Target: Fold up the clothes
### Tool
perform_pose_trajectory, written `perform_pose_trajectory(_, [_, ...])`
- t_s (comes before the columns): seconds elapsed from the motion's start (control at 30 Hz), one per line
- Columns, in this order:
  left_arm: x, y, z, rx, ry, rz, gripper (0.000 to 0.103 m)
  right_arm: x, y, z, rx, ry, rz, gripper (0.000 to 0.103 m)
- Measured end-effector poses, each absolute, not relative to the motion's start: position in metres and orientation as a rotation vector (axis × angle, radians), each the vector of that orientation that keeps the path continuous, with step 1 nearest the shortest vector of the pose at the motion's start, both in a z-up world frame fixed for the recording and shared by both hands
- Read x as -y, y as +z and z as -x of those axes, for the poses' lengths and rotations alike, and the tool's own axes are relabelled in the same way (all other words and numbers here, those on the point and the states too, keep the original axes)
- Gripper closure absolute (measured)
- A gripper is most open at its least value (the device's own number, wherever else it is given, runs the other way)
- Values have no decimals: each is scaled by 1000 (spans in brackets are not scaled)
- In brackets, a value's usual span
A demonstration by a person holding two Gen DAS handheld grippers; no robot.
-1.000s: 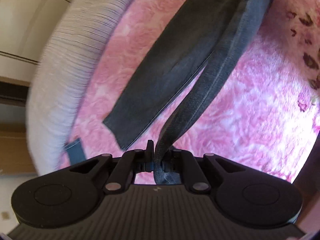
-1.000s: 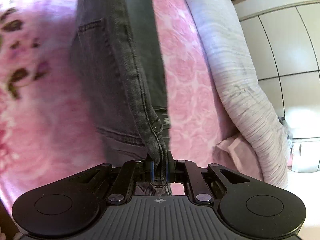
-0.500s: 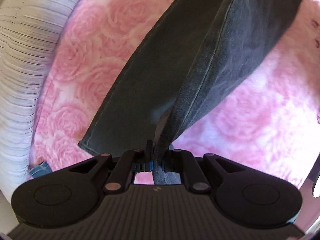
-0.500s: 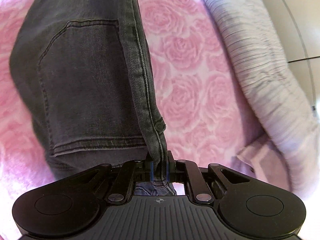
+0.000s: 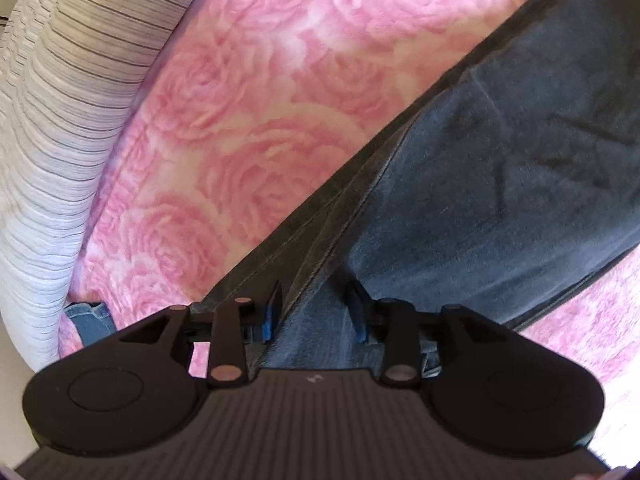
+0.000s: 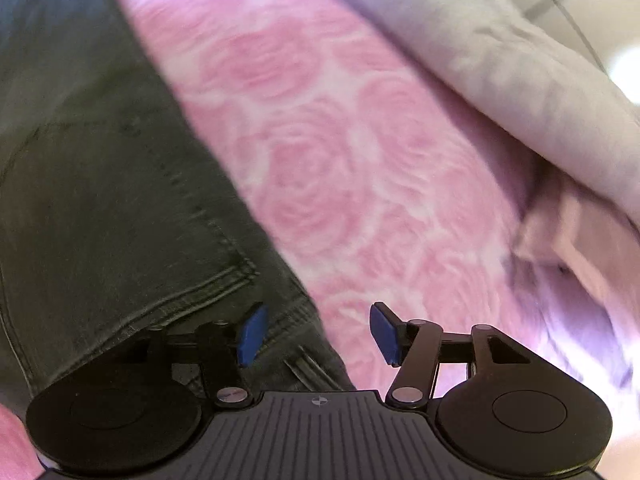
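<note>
Most of both views is taken up by a pink rose-patterned blanket (image 5: 248,128) spread over a bed, and on it lie the dark grey jeans (image 5: 500,184), the garment being folded. In the left wrist view the jeans run as a long doubled band from the upper right corner down to the gripper, their stitched side seam crossing just ahead of the fingers. In the right wrist view the same jeans (image 6: 100,200) fill the left side, showing a back pocket outlined in double stitching, with the cloth's edge passing under the gripper.

Along the outer edge of the blanket sits a bulky pale ribbed duvet (image 5: 60,120), seen again, blurred, at the upper right in the right wrist view (image 6: 500,52); it borders the free strip of blanket beside the jeans. A pale pink piece of cloth (image 6: 560,232) lies at the duvet's foot. A small scrap of blue denim (image 5: 88,316) peeks out where blanket meets duvet.

The left gripper (image 5: 316,308) has its jaws opening, slightly spread, with the jeans' seam between them but not pinched. The right gripper (image 6: 316,332) has its jaws opening too, widely spread; the jeans' edge lies beneath the left pad, unheld.
</note>
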State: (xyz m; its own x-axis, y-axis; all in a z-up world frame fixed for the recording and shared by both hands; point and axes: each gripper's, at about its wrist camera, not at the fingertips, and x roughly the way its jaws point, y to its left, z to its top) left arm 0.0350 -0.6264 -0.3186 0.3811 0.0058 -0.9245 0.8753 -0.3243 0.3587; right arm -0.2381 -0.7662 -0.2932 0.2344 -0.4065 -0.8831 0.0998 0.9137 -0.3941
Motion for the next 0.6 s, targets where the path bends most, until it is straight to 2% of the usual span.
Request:
perform_pose_trajectory(0.2, [588, -294, -31, -694, -1069, -1654, 62, 736, -259, 269, -1175, -472, 190, 46])
perform_pose_trajectory(0.43, [528, -260, -41, -635, -1024, -1630, 58, 657, -273, 278, -1101, -381, 105, 46])
perform_pose_trajectory(0.6, [494, -247, -71, -662, -977, -1582, 57, 596, -284, 287, -1093, -311, 66, 46])
